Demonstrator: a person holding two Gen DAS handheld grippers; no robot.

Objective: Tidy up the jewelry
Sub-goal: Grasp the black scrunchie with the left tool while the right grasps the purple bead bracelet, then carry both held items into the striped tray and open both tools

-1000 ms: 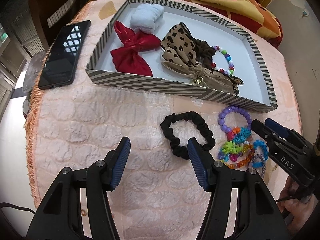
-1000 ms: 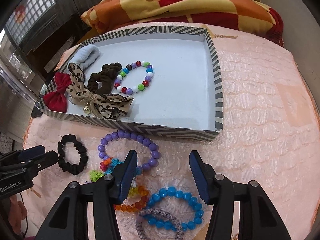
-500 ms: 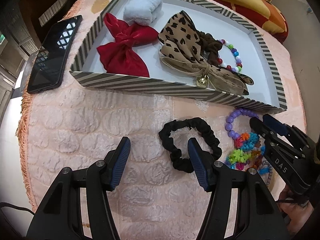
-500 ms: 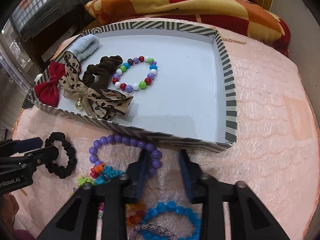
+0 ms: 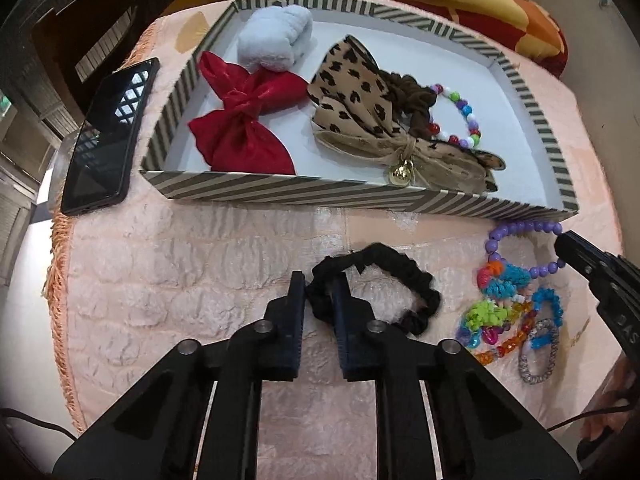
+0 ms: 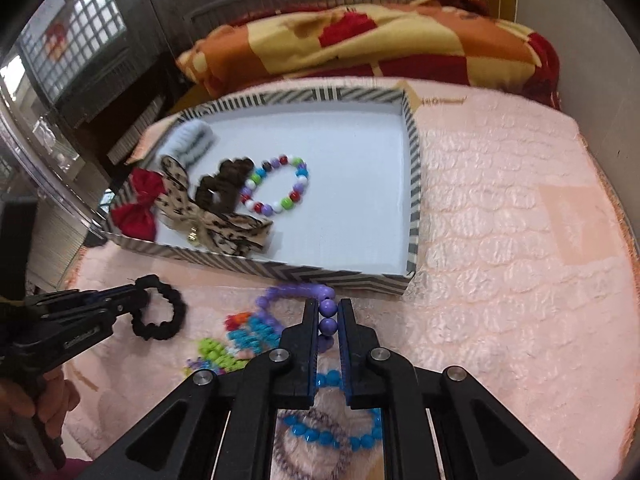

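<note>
A striped tray [image 5: 360, 196] [image 6: 414, 184] holds a red bow [image 5: 244, 120], a pale blue scrunchie [image 5: 276, 40], a leopard bow [image 5: 360, 100], a brown scrunchie [image 5: 416, 100] and a multicoloured bead bracelet [image 6: 276, 188]. My left gripper [image 5: 319, 280] is shut on the black scrunchie [image 5: 400, 272] in front of the tray. My right gripper [image 6: 328, 312] is shut on the purple bead bracelet [image 6: 296, 292], also seen in the left wrist view [image 5: 520, 228]. A pile of colourful bracelets [image 5: 508, 316] lies beside it.
A black phone [image 5: 108, 136] lies left of the tray on the pink quilted cover [image 6: 500, 260]. A red and yellow blanket [image 6: 380, 40] lies behind the tray. A blue bead bracelet [image 6: 332, 436] lies under my right gripper.
Both grippers have closed: the left on the black scrunchie, the right on the purple bracelet. Both have moved forward toward the tray.
</note>
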